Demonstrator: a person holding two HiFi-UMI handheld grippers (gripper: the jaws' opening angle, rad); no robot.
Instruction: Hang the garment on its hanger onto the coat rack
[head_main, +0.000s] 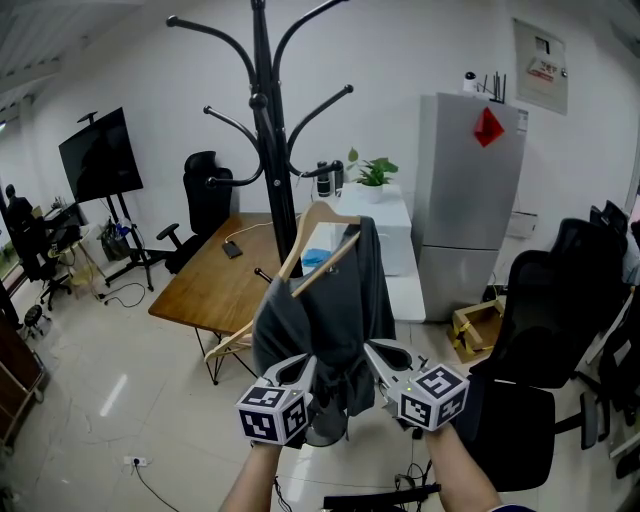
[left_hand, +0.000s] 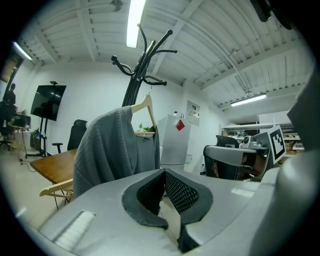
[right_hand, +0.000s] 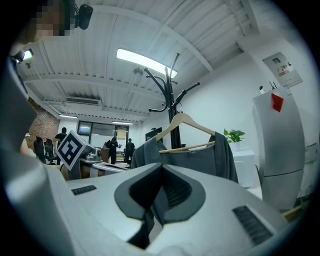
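The black coat rack (head_main: 262, 110) stands straight ahead. A grey garment (head_main: 335, 300) on a wooden hanger (head_main: 318, 215) hangs at it, with no gripper holding it. The hanger tilts steeply, its left arm running down past the cloth. In the left gripper view the garment (left_hand: 107, 145) hangs ahead, apart from the jaws. My left gripper (head_main: 303, 362) is shut and empty at the garment's lower edge. My right gripper (head_main: 375, 352) sits by the hem on the other side, its jaws together with nothing between them. The right gripper view shows the hanger (right_hand: 184, 120) in front of the rack (right_hand: 169, 92).
A wooden table (head_main: 215, 280) stands behind and left of the rack. A white cabinet (head_main: 390, 225) with a plant and a grey fridge (head_main: 470, 200) are at the back right. A black office chair (head_main: 545, 340) is close on my right. A TV (head_main: 100, 155) on a stand is far left.
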